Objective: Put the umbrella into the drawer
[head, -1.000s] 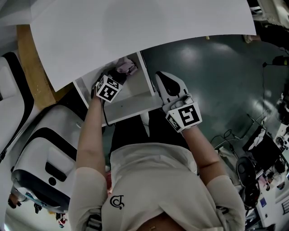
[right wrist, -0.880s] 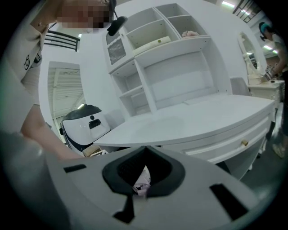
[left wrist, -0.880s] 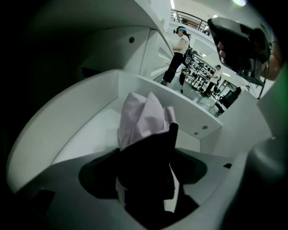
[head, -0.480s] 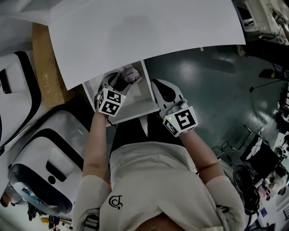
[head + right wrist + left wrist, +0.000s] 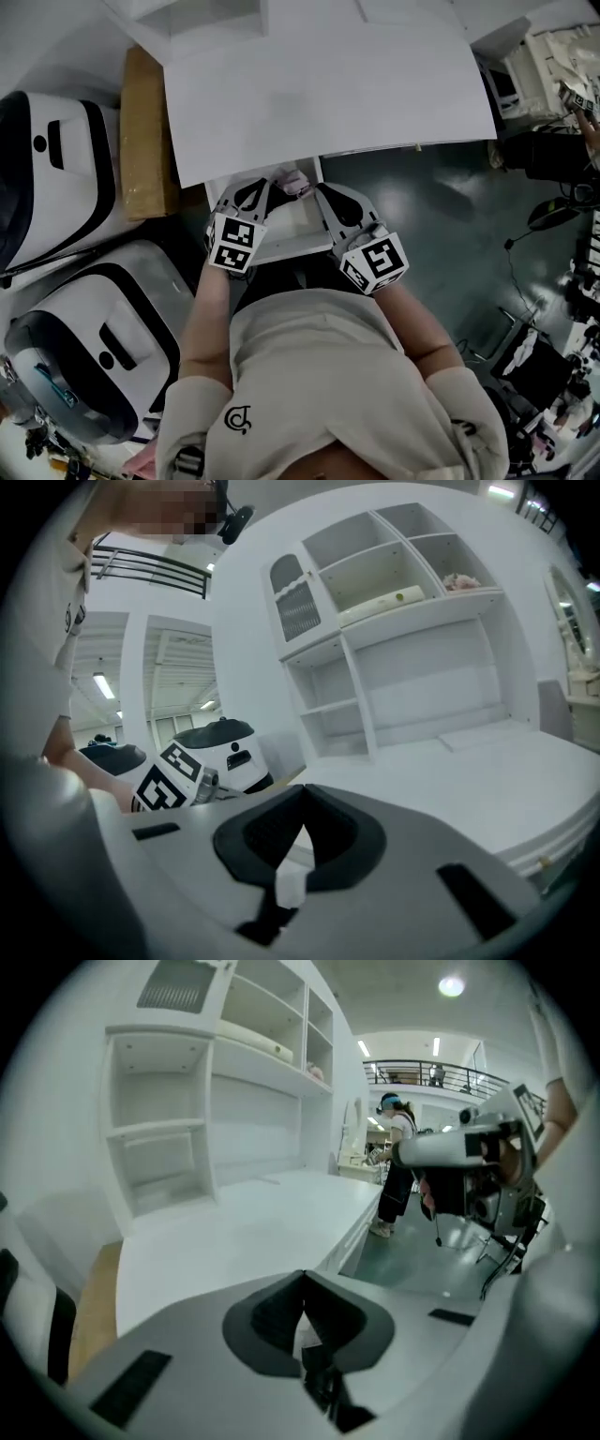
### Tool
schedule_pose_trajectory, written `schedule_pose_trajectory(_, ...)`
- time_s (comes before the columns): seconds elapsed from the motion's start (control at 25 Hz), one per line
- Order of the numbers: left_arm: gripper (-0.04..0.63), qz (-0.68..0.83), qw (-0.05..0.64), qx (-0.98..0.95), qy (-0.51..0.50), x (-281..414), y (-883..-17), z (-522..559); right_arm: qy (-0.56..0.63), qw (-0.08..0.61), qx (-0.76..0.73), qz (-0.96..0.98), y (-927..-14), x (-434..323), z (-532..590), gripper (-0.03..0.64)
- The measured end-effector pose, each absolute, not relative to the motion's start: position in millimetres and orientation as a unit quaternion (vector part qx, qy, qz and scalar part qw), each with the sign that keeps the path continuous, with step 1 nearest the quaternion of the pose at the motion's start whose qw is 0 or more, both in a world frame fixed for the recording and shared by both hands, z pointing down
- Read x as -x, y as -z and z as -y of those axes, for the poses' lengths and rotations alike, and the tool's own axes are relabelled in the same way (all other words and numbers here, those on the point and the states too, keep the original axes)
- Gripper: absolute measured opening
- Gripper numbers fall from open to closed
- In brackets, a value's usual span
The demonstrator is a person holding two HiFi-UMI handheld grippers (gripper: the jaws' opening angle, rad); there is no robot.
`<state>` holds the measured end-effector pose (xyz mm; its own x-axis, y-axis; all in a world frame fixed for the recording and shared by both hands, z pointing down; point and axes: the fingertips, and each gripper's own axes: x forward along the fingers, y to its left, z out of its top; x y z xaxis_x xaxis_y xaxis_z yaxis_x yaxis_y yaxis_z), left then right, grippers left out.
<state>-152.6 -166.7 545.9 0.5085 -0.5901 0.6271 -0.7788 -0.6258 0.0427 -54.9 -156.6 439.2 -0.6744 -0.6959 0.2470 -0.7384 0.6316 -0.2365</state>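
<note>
- Fingers of my left gripper are pressed together tip to tip, with nothing caught between the dark pads.
- My right gripper reads the same in its own view: pads meeting at the tips, nothing in them.
- From the head view I have the left gripper and right gripper side by side over the open drawer, both pointing toward 12 o'clock.
- I see the umbrella, a pinkish bundle, lying inside the drawer at its far end, partly tucked beneath the edge of the desk top. It sits between the two gripper tips, at about 1 o'clock from the left one and 11 o'clock from the right. Neither gripper holds it.
- Two white-and-black machines stand at 8 to 9 o'clock of the drawer, and a brown panel leans at 10 o'clock beside the desk.
- Both gripper views look across the desk top to a white shelf unit behind it.
- My right gripper view catches the left gripper's marker cube at 9 o'clock.
</note>
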Motion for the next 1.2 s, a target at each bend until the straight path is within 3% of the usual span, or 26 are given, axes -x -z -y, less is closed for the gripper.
schedule_pose_trajectory(0.72,0.012,0.517,0.038,-0.85,-0.093,229.6,-327.9,159.0,-0.057,0.007,-0.358,0.932,-313.5,95.9,175.0,0.006)
schedule_pose_trajectory(1.2,0.012,0.536,0.014,-0.843,-0.045,251.1,-287.1,153.9,-0.001,-0.006,-0.359,0.933,-288.4,103.3,173.7,0.005)
